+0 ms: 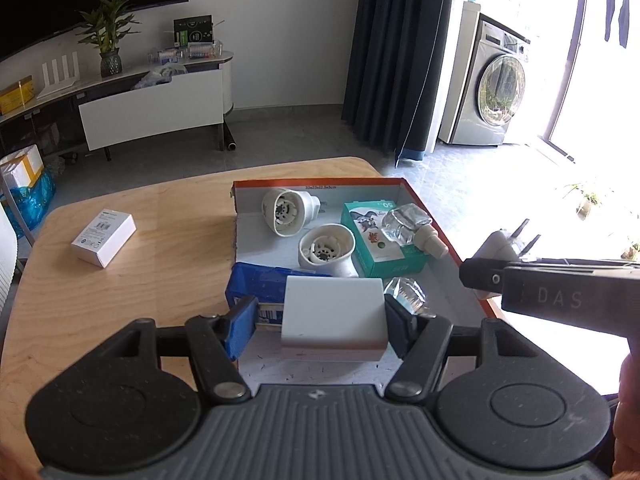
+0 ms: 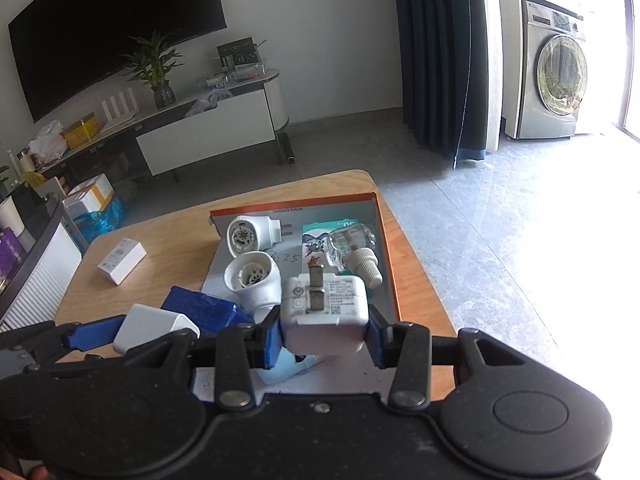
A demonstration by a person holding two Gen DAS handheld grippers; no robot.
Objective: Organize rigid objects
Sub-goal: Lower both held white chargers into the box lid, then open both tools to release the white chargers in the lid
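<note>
My left gripper [image 1: 322, 320] is shut on a plain white block [image 1: 334, 312], held just above the near left part of an orange-rimmed tray [image 1: 320, 181]. In the tray lie two white round plug-in units [image 1: 290, 212] [image 1: 326, 250], a green carton [image 1: 380, 240] with a clear bottle [image 1: 412, 228] on it, and a second clear bottle [image 1: 406, 292]. A blue box [image 1: 260, 286] sits at the tray's left edge. My right gripper [image 2: 324, 336] is shut on a white charger plug [image 2: 324, 308], prongs pointing away, over the tray's near right part.
A small white labelled box [image 1: 104, 236] lies on the wooden table [image 1: 120, 320] left of the tray. The table's right edge runs close beside the tray. A TV stand [image 1: 152, 108] and a washing machine [image 1: 492, 88] stand across the floor.
</note>
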